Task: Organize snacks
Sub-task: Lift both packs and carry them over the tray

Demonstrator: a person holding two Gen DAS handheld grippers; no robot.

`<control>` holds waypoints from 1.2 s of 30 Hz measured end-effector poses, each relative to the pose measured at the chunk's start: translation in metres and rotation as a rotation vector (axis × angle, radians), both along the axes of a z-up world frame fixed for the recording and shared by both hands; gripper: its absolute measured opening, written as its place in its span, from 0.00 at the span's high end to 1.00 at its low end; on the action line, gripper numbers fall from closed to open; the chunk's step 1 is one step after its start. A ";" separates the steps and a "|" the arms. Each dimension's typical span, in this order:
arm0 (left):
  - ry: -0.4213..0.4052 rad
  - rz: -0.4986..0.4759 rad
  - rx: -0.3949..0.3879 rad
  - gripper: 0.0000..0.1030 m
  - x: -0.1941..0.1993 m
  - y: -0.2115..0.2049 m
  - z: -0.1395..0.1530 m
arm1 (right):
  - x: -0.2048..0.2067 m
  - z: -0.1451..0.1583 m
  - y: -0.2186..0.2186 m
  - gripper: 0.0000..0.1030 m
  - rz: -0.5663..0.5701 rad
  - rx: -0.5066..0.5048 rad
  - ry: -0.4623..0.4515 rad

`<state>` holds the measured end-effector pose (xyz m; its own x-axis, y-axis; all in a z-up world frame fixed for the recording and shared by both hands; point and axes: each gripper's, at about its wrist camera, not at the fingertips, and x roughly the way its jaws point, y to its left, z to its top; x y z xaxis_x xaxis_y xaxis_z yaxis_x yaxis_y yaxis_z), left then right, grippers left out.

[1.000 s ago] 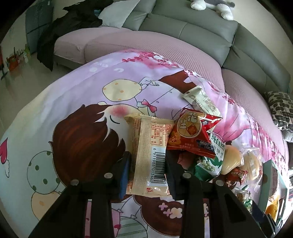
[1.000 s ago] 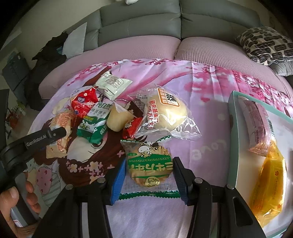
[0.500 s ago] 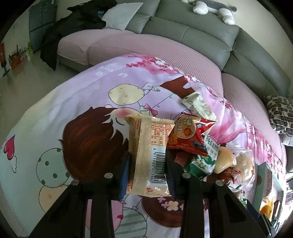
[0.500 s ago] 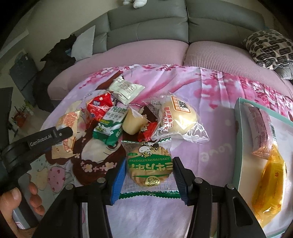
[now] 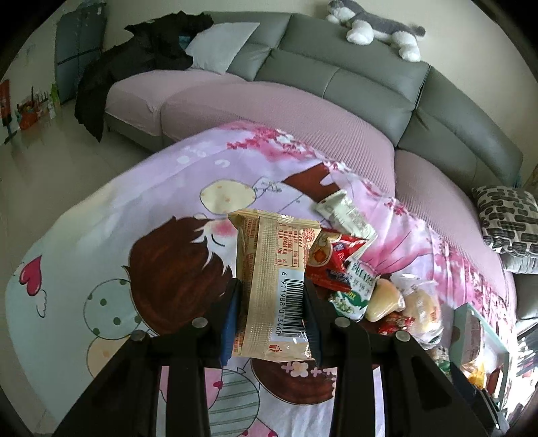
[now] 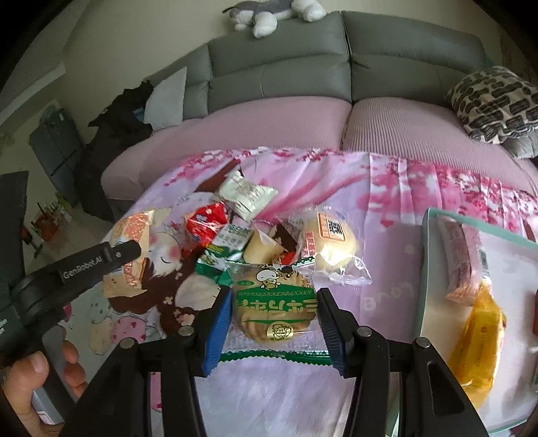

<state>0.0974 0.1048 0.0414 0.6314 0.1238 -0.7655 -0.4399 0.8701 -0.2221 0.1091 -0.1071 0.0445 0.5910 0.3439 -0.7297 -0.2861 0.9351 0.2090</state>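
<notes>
My left gripper [image 5: 270,314] is shut on a beige wrapped snack with a barcode [image 5: 274,282] and holds it above the cartoon-print cloth [image 5: 117,235]. It also shows from the side in the right wrist view [image 6: 129,248]. My right gripper [image 6: 274,326] is shut on a green-labelled biscuit pack [image 6: 275,302], lifted over the cloth. A pile of snacks lies between them: a red packet [image 6: 205,223], a white sachet [image 6: 247,195], a green-and-white pack [image 6: 223,248], a yellow jelly cup [image 6: 260,248] and a bagged bun [image 6: 331,240].
A teal-rimmed tray [image 6: 424,269] at the right holds a pink wrapped bar [image 6: 462,255] and a yellow packet [image 6: 481,339]. A grey and pink sofa [image 6: 279,124] curves behind the table, with a patterned cushion [image 6: 494,104] and a plush toy [image 6: 269,13].
Both grippers have risen with their packs; the cloth and snack pile look farther below and more of the sofa shows.
</notes>
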 end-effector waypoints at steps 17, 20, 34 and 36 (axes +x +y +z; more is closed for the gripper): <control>-0.047 -0.091 0.025 0.64 -0.002 -0.039 0.022 | -0.004 0.014 -0.030 0.48 -0.067 0.019 -0.035; -0.056 -0.124 0.029 0.64 0.000 -0.052 0.025 | -0.003 0.016 -0.048 0.48 -0.115 0.018 -0.040; -0.105 -0.426 0.025 0.64 0.014 -0.161 0.036 | -0.013 0.023 -0.169 0.48 -0.429 0.027 -0.054; -0.105 -0.471 0.020 0.64 0.016 -0.178 0.037 | -0.017 0.024 -0.184 0.48 -0.468 0.035 -0.056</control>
<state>0.1129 -0.0735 0.0781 0.6960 -0.1798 -0.6952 0.0269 0.9740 -0.2249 0.0917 -0.2912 0.0687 0.7263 0.0551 -0.6852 0.1528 0.9589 0.2391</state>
